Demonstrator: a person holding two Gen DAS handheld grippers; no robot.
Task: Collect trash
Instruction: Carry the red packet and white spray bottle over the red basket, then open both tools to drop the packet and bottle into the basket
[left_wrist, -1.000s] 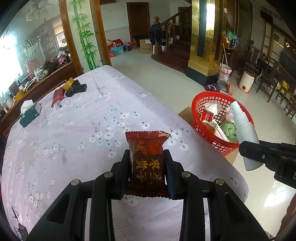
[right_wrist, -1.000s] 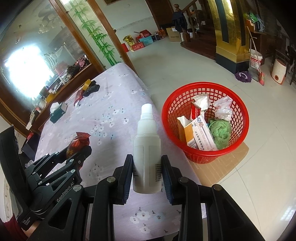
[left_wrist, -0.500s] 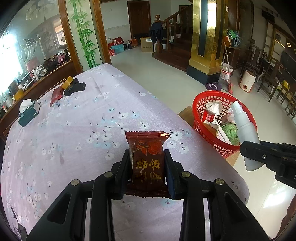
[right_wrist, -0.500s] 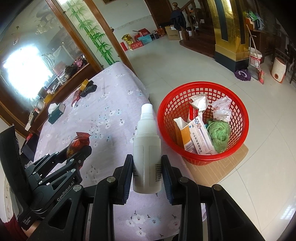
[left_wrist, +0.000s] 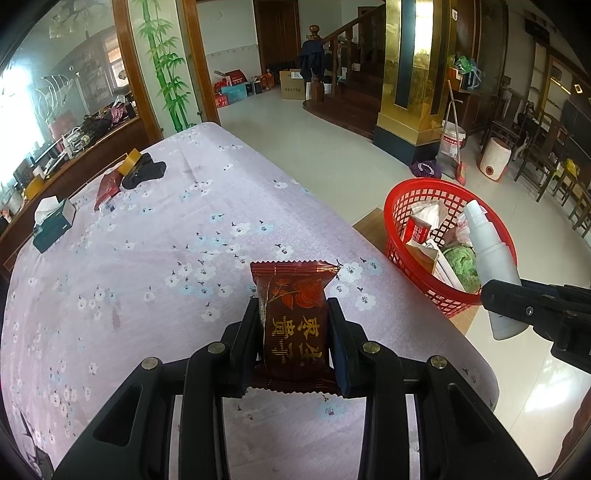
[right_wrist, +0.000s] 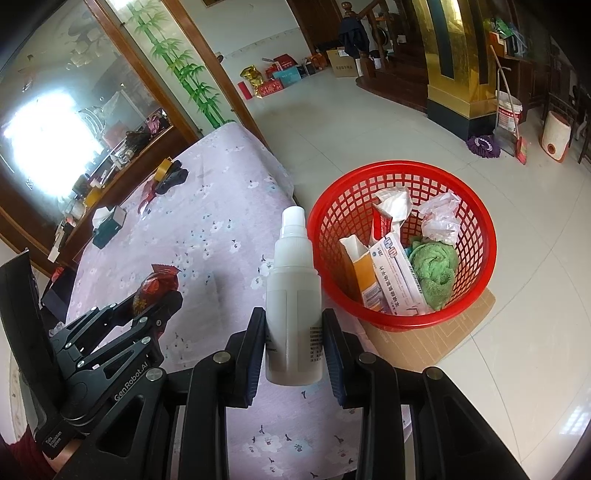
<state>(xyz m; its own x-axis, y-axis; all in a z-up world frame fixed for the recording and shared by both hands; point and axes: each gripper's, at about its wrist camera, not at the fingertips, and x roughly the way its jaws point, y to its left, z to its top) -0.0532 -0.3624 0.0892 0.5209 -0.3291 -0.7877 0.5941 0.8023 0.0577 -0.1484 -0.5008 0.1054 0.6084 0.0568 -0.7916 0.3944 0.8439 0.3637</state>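
Note:
My left gripper (left_wrist: 293, 314) is shut on a dark red snack packet (left_wrist: 293, 310) with gold letters, held above the lilac flowered table (left_wrist: 155, 236). My right gripper (right_wrist: 293, 325) is shut on a white spray bottle (right_wrist: 293, 291), held upright above the table's right edge. The bottle also shows in the left wrist view (left_wrist: 491, 258), and the packet in the right wrist view (right_wrist: 157, 286). A red mesh basket (right_wrist: 469, 280) stands on the floor to the right of the table, with boxes, crumpled paper and a green cloth (right_wrist: 434, 269) inside.
At the table's far end lie a red packet (left_wrist: 107, 188), a tape roll (left_wrist: 130, 161), a black object (left_wrist: 146, 173) and a dark tissue box (left_wrist: 53, 225). The basket stands on a cardboard sheet (right_wrist: 424, 343). A sideboard runs along the left. Tiled floor lies beyond.
Both grippers have moved slightly right, toward the basket, still holding the packet and the bottle. Nothing was let go.

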